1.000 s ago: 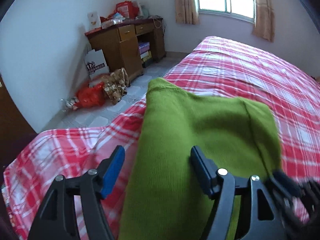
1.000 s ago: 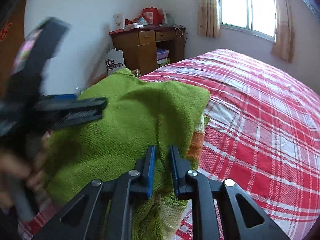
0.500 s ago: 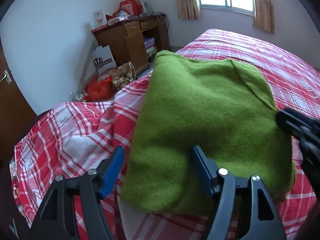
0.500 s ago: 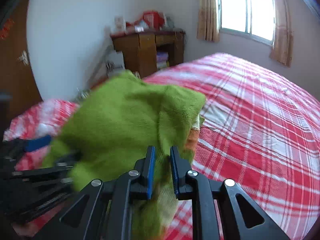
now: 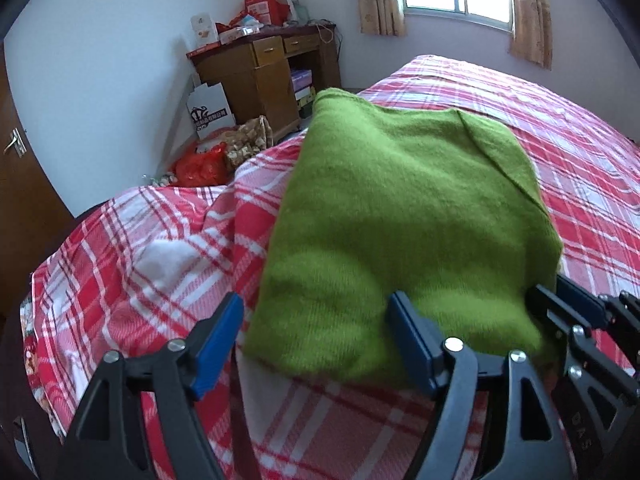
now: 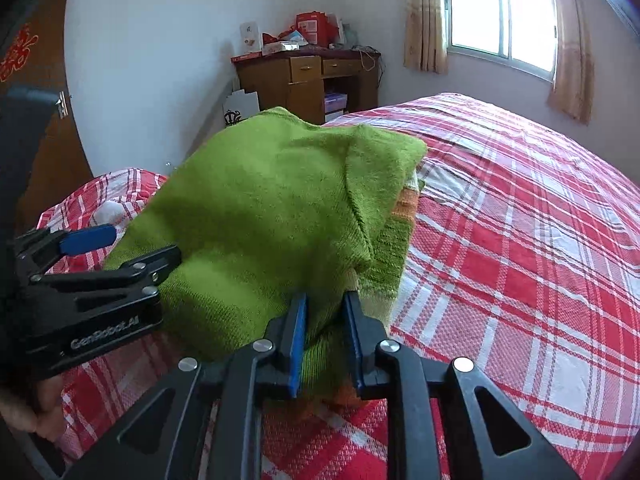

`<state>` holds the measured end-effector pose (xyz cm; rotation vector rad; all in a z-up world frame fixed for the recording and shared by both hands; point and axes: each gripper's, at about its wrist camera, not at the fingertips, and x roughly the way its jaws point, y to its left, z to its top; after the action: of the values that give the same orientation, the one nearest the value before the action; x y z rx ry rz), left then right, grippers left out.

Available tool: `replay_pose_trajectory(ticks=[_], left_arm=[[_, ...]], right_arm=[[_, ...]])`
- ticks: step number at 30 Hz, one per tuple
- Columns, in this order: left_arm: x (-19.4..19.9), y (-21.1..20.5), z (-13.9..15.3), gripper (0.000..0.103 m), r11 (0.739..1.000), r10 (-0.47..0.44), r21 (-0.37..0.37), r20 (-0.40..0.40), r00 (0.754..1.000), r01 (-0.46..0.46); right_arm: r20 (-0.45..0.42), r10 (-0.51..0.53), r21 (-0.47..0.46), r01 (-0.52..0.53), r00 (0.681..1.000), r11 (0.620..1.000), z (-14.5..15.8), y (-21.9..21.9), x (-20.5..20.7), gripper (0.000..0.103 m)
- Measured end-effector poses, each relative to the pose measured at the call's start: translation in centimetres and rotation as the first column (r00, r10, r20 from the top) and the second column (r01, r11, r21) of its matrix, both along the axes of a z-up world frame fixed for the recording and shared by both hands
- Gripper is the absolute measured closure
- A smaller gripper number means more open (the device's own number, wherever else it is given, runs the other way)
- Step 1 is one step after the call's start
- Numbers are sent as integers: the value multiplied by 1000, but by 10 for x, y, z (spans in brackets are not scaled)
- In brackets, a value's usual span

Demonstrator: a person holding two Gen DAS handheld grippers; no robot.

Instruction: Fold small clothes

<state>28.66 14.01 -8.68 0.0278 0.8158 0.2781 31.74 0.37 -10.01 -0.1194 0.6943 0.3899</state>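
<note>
Red plaid bed (image 5: 560,152), cluttered desk (image 5: 264,68)

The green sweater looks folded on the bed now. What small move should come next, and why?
Probably let the right gripper open fully and draw back. Its jaws, just opening, still have the green sweater between them, while the left gripper stands wide open at the near edge, gripping nothing. The bundle already rests on the plaid bed.

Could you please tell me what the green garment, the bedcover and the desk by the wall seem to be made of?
Green garment: knitted yarn, likely wool or acrylic; fine ribbed stitches and a fuzzy matte surface show.
Bedcover: woven cloth, probably cotton; the checked weave has a coarse matte grain.
Desk: wood or wood veneer, brown with a slight sheen.
</note>
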Motion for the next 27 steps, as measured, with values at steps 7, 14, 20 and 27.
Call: replay_pose_trajectory(ticks=[7, 14, 20, 27], left_arm=[[-23, -5, 0, 26, 999, -24, -36, -20, 1000, 23], [-38, -17, -16, 26, 998, -52, -41, -78, 996, 49], [-72, -25, -12, 26, 996, -80, -44, -61, 995, 78], [-131, -29, 0, 22, 993, -100, -63, -5, 995, 99]], right_arm=[[-86, -55, 115, 65, 995, 991, 0, -25, -16, 57], [-173, -117, 161, 145, 978, 976, -3, -46, -52, 49], [-145, -166, 156, 188, 975, 970, 9, -55, -92, 49], [-53, -211, 186, 218, 976, 958, 27, -61, -160, 42]])
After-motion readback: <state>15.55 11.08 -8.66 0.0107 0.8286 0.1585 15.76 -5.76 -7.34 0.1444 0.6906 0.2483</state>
